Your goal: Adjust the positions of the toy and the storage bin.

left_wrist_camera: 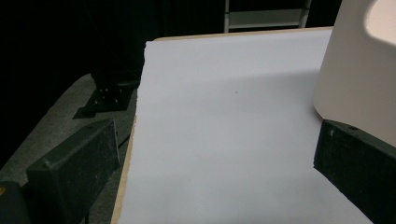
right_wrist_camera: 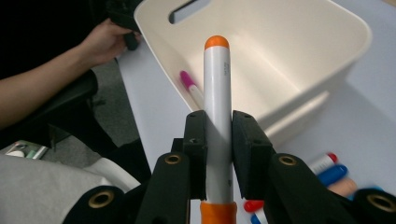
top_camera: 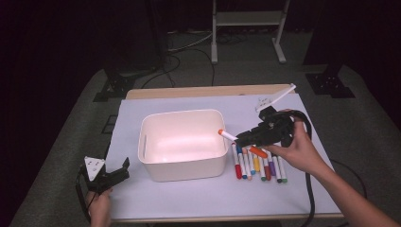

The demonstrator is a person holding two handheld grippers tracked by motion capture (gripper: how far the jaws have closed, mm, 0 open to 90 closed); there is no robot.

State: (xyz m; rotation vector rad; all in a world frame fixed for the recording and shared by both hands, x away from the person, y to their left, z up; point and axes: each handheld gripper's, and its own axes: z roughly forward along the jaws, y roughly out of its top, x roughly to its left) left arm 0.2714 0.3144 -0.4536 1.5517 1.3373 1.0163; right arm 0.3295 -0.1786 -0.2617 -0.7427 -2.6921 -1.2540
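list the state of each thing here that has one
orange marker: capped, clamped in the right gripper, tip over the bin rim
white bin: upright, open-topped
pink marker: lying inside the bin
row of markers: capped, lying beside the bin
left gripper: open, holding nothing

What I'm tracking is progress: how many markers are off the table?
2. One orange marker is clamped in the right hand-held gripper; a pink marker lies inside the bin. More may be hidden there.

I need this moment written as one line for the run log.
right gripper: shut on orange marker, at bin rim | left gripper: open, idle | markers on table: waiting
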